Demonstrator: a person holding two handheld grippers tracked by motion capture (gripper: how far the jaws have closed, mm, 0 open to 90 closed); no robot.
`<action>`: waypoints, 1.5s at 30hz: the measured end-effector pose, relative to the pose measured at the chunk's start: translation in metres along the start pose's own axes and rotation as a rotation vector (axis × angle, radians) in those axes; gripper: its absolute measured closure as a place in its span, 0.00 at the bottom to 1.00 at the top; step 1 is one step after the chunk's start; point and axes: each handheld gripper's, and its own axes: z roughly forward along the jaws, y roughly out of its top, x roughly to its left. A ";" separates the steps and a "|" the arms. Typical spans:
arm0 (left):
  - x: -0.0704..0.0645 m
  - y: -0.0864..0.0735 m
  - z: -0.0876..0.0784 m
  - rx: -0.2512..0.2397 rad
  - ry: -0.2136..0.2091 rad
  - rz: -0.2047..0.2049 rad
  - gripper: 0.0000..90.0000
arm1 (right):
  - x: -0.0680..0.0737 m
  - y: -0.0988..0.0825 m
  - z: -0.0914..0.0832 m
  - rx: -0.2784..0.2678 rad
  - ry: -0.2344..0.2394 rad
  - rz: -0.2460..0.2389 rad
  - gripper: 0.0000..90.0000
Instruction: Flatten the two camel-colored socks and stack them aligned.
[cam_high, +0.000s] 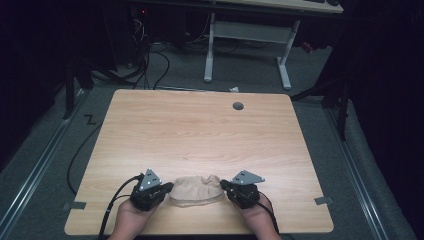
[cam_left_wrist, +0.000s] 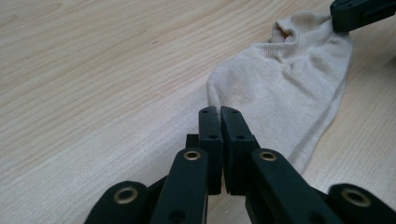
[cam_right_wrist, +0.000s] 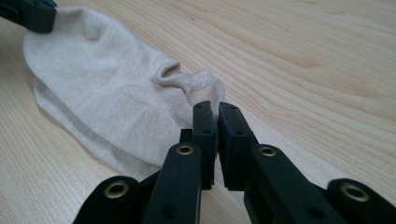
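Now both grippers, left and right, clamp opposite ends of the beige sock lying on the table

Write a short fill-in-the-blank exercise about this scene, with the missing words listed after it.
1. The beige item lying on the wooden table is a ____.
2. The sock lies ____ the left gripper and the right gripper.
3. In each gripper view, the jaws are ____ at one end of the sock.
4. The round grey hole sits near the table's ____ edge.

Missing words: sock; between; shut; far
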 end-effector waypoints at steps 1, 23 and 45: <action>0.000 0.000 -0.001 -0.006 -0.004 -0.008 0.97 | 0.001 0.001 -0.002 -0.005 -0.002 0.005 0.96; 0.007 -0.006 0.023 0.097 0.060 0.049 0.96 | 0.006 -0.007 0.014 0.099 -0.004 -0.038 0.91; 0.059 -0.001 -0.018 -0.017 0.169 -0.047 0.59 | -0.032 -0.013 0.005 -0.048 -0.106 0.053 0.60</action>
